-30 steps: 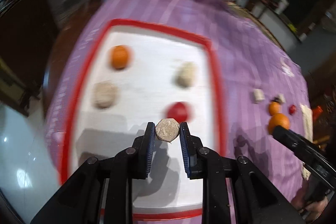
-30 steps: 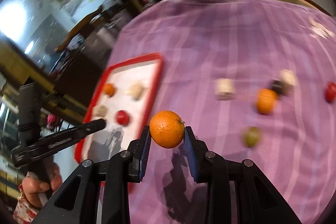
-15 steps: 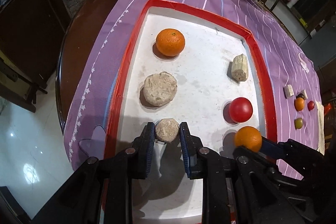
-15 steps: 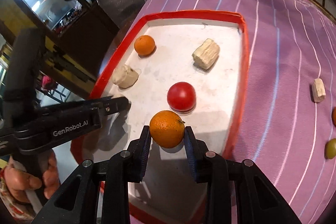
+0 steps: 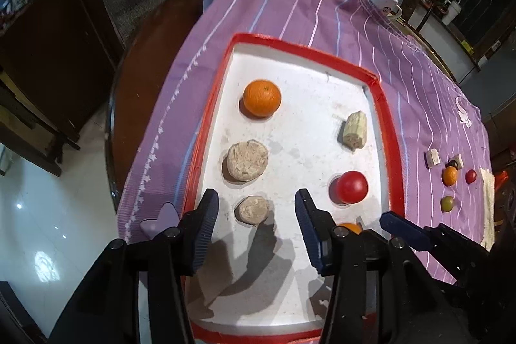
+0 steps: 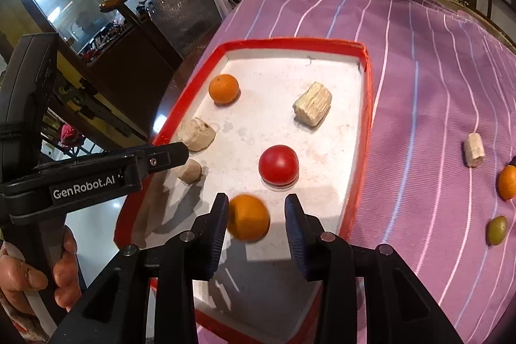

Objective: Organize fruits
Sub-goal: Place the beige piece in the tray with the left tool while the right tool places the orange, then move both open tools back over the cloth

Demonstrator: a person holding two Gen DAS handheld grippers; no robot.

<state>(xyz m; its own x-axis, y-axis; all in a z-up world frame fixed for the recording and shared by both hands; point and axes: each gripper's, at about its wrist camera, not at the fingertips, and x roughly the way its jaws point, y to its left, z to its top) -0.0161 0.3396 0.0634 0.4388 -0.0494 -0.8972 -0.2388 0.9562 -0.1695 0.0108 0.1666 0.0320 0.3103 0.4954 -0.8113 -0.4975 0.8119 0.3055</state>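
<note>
Over the near end of the red-rimmed tray (image 5: 383, 105), both my tongs have just let go. My left tongs (image 5: 254, 215) stand wide open around the small beige lump (image 5: 252, 210), now lying on the tray floor. My right tongs (image 6: 256, 216) are open too, the orange (image 6: 248, 217) blurred between them, dropping or rolling. That makes six pieces in. The tomato (image 6: 278, 165) sits just beyond, crowding the spot; several small fruits still wait on the bench cloth (image 6: 435, 70).

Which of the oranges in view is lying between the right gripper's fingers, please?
The blurred orange at the tray's near end, between the open right gripper. The second orange sits at the tray's far-left corner; the third lies on the cloth.
</note>
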